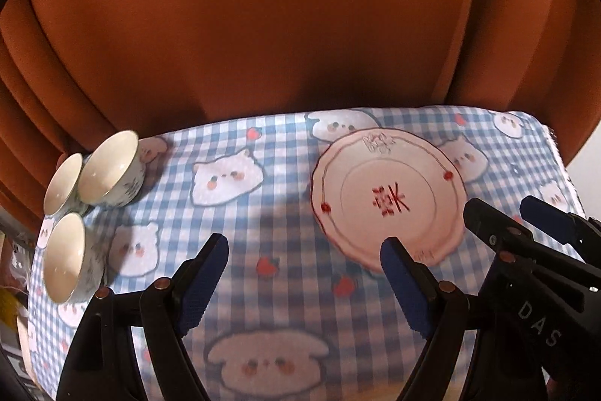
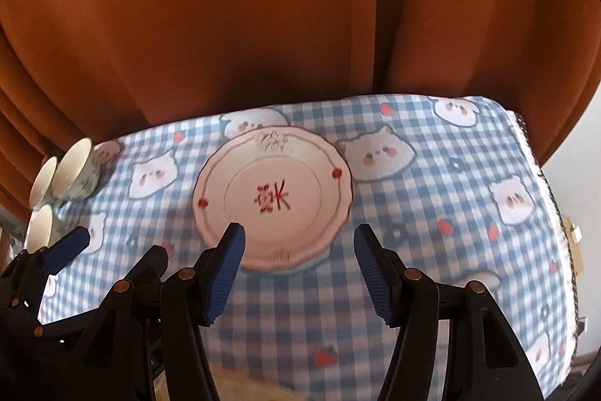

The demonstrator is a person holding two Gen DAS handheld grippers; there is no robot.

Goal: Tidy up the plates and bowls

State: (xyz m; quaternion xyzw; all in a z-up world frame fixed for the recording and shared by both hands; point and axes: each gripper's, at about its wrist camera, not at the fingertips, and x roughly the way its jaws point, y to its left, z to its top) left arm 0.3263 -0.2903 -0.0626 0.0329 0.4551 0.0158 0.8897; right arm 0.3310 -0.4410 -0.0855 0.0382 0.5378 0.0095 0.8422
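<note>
A pale pink plate (image 1: 387, 190) with red characters and a scalloped rim lies flat on the blue checked tablecloth (image 1: 270, 224). Three cream bowls stand together at the table's far left: one at the back (image 1: 109, 171), one beside it (image 1: 62, 188), one nearer (image 1: 64, 262). My left gripper (image 1: 304, 243) hangs open above the cloth, left of the plate's near rim, holding nothing. My right gripper (image 2: 299, 230) is open over the plate's (image 2: 272, 198) near-right rim, empty and apart from it. In the left wrist view the right gripper (image 1: 501, 203) shows at the plate's right.
An orange curtain (image 1: 263, 25) hangs right behind the table's far edge. The cloth's lace-trimmed right edge (image 2: 541, 175) drops off beside a pale wall. Cartoon animals and strawberries are printed on the cloth. The bowls (image 2: 75, 164) sit near the left edge.
</note>
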